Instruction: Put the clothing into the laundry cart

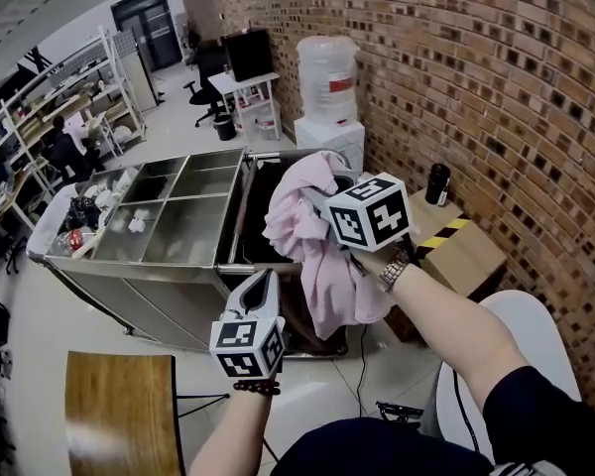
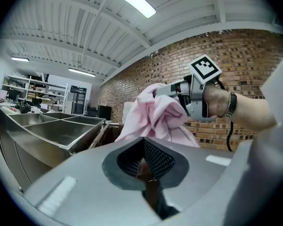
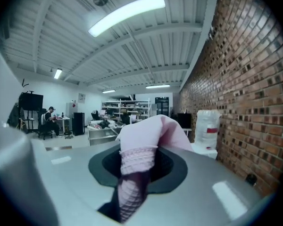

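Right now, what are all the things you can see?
clothing: one, pink, hanging over the cart's dark end
cart: one, steel, middle of the floor
jug: one, clear with a red label, on the dispenser
dispenser: one, white, by the wall
bottle: one, black, on the box
box: one, brown with yellow-black tape, by the wall
table: one, wooden, lower left
chair: one, white, lower right
wall: one, brick, on the right
left gripper: one, grey, jaws shut and empty, near the cart
right gripper: one, grey, jaws shut on the clothing
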Motion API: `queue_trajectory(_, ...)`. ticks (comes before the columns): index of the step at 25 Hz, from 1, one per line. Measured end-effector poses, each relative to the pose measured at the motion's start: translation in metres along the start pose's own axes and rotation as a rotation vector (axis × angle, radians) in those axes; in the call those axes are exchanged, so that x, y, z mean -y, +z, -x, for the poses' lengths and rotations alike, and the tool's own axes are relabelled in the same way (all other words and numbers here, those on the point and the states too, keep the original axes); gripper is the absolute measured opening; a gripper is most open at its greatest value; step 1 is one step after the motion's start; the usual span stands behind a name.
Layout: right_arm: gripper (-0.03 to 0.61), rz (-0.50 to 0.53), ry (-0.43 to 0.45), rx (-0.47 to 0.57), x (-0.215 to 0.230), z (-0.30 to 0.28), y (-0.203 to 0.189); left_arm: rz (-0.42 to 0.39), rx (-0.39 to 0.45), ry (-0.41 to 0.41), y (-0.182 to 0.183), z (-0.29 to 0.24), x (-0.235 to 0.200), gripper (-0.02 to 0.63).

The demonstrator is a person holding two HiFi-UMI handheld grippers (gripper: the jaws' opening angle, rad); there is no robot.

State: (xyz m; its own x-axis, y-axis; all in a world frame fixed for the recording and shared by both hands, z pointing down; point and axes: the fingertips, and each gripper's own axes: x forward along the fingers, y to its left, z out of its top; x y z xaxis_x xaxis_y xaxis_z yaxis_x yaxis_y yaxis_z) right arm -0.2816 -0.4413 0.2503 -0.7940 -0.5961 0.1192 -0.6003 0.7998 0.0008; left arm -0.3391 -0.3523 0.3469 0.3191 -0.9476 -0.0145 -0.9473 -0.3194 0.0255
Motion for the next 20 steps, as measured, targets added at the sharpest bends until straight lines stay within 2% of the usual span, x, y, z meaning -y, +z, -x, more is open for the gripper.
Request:
queue_trajectory(4,0.1,-0.027,-0.006,-0.125,0.012,-0.022,-0.06,0.003,-0.008,-0.009,-0.006,-0.001,-0.002,-0.002)
queue_trajectory(8,0.119,-0.031,0.012,-0.235,0.015,-0.037,-0.102,0.011,-0.017,-0.013,-0.014,-0.003,-0.004,-0.002)
queue_trajectory(9,0.136,-0.025,0.024,-0.266,0.013,-0.041,-0.111,0.012,-0.02,-0.016,-0.015,-0.003,-0.005,-0.002)
queue_trajectory(11,0.214,-0.009,0.052,-0.326,0.007,-0.049,-0.126,0.013,-0.023,-0.02,-0.016,-0.002,-0.005,-0.002)
queue_trajectory(13,0.265,0.015,0.06,-0.366,0.003,-0.051,-0.134,0.014,-0.022,-0.023,-0.015,-0.001,-0.005,-0.002)
queue_trajectory(20,0.27,0.038,0.045,-0.39,-0.002,-0.044,-0.134,0.024,-0.017,-0.023,-0.012,0.007,-0.014,-0.002)
